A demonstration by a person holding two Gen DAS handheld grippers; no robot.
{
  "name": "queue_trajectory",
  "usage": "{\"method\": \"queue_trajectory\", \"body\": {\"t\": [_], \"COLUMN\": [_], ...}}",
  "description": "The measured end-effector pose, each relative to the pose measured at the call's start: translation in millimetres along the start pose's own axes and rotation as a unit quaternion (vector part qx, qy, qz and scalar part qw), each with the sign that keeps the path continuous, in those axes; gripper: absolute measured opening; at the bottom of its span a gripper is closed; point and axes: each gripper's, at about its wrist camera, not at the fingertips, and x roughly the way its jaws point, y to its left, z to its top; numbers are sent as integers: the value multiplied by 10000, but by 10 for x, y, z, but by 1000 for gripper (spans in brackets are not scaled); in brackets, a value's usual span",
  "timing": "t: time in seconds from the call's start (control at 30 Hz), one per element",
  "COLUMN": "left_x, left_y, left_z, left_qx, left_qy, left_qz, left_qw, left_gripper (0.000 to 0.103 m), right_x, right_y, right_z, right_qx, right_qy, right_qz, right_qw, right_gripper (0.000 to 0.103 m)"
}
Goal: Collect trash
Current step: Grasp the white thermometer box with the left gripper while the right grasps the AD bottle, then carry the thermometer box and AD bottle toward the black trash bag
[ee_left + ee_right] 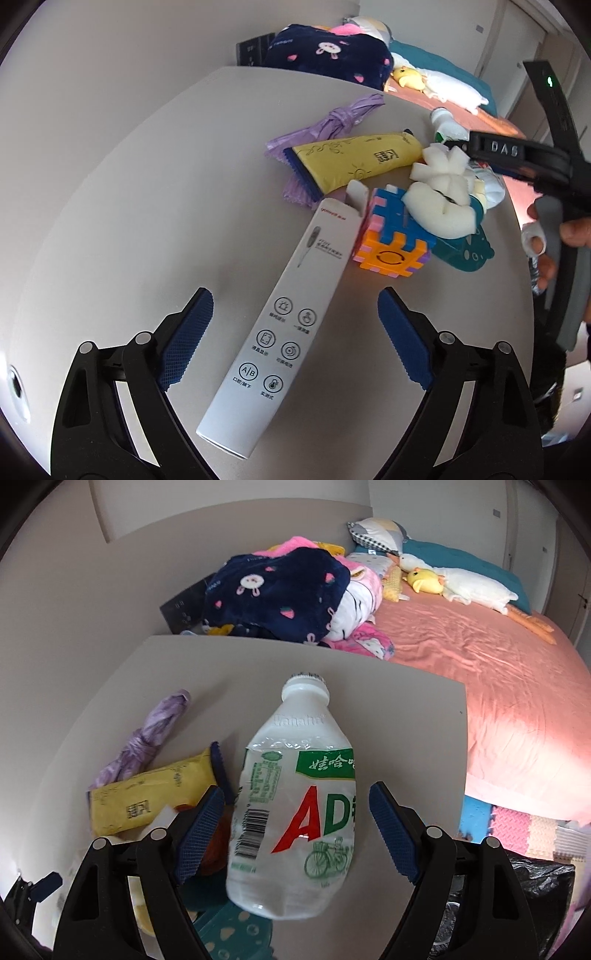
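Left tongs [295, 339]: spread wide, pads clear of the white carton [280, 332] lying flat on the desk [110, 221] between them.
Carton axis: long side runs from near the left pad away toward the far right, flap end farthest.
Right tongs [297, 827]: spread, straddling the plastic bottle [295, 805]; pads not pressing it.
Bottle axis: lies lengthwise away from the tongs, cap [306, 686] pointing toward the bed [480, 672].
Beyond left tongs: block cube [391, 236], white foam [439, 206], yellow packet [354, 158], purple bag [332, 122].
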Motion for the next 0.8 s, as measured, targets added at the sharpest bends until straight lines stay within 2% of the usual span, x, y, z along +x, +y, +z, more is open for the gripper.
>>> {"method": "queue_trajectory", "body": {"t": [0.13, 0.2, 0.27, 0.43, 0.5, 0.6, 0.8], "left_x": [-2, -12, -24, -31, -41, -86, -214], "left_y": [26, 33, 39, 81, 113, 138, 96], "left_z": [-26, -27, -29, -23, -15, -11, 39], "left_qx": [-41, -26, -65, -268, -426, -563, -497], "left_qy": [-19, -37, -54, -57, -48, -148, -276], "left_qz": [28, 59, 49, 18, -112, -231, -308], "left_qw": [10000, 10000, 10000, 9996, 9990, 9980, 9979], "left_gripper": [70, 60, 55, 44, 30, 28, 27], "right_x": [18, 39, 38, 12, -9, -52, -215], "right_y": [-19, -38, -31, -22, -45, -87, -206], "right_z": [-13, -19, -46, -66, -87, -115, -147], "right_qx": [-16, -30, -218, -194, -147, -34, 191], "right_qy": [-68, 18, 46, 108, 112, 119, 69], "right_qz": [-17, 31, 53, 287, 374, 476, 641], "right_qw": [10000, 10000, 9997, 9993, 9991, 9988, 9977], "right_gripper": [77, 66, 61, 60, 60, 60, 60]}}
